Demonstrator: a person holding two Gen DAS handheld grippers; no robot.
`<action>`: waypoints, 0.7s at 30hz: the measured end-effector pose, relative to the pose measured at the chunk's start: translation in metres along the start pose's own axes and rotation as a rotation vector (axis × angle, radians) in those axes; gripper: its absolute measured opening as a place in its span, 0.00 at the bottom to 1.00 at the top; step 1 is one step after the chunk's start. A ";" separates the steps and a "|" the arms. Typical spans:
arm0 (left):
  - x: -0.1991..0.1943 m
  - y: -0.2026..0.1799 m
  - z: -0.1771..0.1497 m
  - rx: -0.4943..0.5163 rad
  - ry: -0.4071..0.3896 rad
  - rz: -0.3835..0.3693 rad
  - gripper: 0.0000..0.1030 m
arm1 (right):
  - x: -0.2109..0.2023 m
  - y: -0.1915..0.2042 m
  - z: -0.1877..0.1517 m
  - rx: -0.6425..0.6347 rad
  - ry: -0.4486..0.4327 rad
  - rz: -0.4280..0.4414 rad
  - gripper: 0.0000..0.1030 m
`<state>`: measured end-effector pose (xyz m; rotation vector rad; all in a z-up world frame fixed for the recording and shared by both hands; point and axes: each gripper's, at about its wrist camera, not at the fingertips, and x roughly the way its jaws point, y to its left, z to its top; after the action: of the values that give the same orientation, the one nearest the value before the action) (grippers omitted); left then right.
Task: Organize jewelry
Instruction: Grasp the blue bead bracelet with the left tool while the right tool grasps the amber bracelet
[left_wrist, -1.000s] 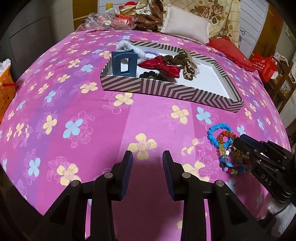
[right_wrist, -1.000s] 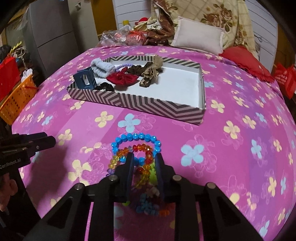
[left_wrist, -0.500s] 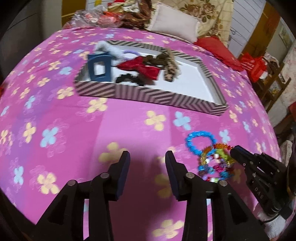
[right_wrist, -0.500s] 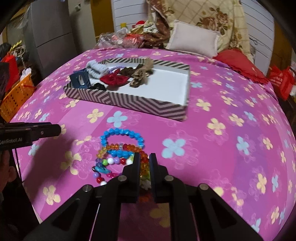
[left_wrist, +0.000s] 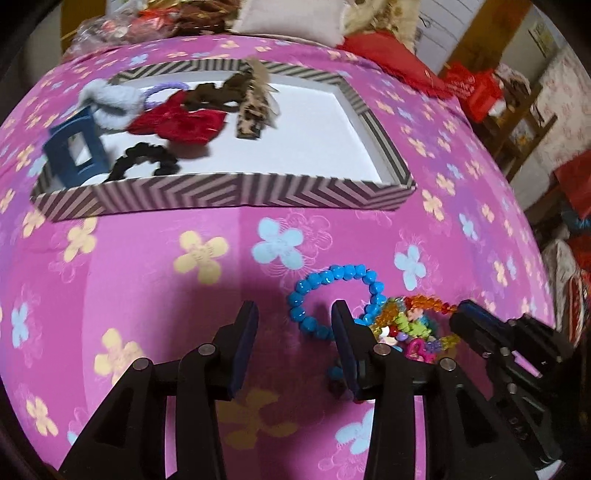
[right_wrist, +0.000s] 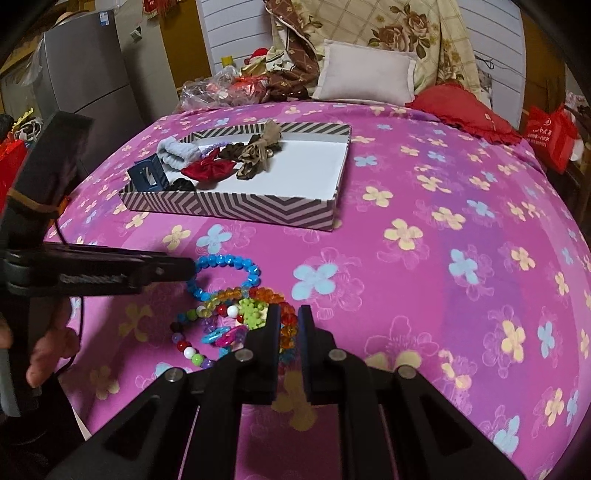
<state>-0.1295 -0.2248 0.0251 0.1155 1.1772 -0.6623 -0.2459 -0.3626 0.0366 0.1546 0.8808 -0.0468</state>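
Note:
A pile of bead bracelets lies on the pink flowered bedspread: a blue bead bracelet (left_wrist: 332, 295) (right_wrist: 225, 273) and multicoloured ones (left_wrist: 410, 325) (right_wrist: 236, 317). My left gripper (left_wrist: 293, 332) is open, its right finger at the blue bracelet's loop. It also shows in the right wrist view (right_wrist: 110, 271). My right gripper (right_wrist: 288, 325) is shut on an orange-red bead bracelet (right_wrist: 286, 332) at the pile's right edge; it also shows in the left wrist view (left_wrist: 465, 317). The zigzag-striped tray (left_wrist: 229, 194) (right_wrist: 236, 208) holds scrunchies, a red bow and a blue clip.
Pillows (right_wrist: 364, 75) and clutter line the bed's far end. A red cushion (right_wrist: 465, 107) and red bag (right_wrist: 550, 133) sit at the right. The tray's right half (right_wrist: 306, 173) is bare white.
My left gripper has moved right and forward to the bracelet pile. My right gripper has closed on the orange-red bracelet and shifted to the pile's right edge.

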 end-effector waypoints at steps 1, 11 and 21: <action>0.003 -0.002 0.000 0.012 0.004 0.004 0.42 | 0.000 0.000 0.000 0.000 0.000 0.001 0.09; 0.010 -0.005 0.006 0.060 -0.028 0.068 0.11 | -0.001 -0.002 0.001 0.012 -0.014 0.019 0.09; -0.033 0.018 0.009 0.021 -0.104 0.061 0.10 | -0.016 0.019 0.022 -0.047 -0.060 0.044 0.09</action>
<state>-0.1195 -0.2002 0.0534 0.1328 1.0632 -0.6205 -0.2375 -0.3472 0.0648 0.1285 0.8174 0.0101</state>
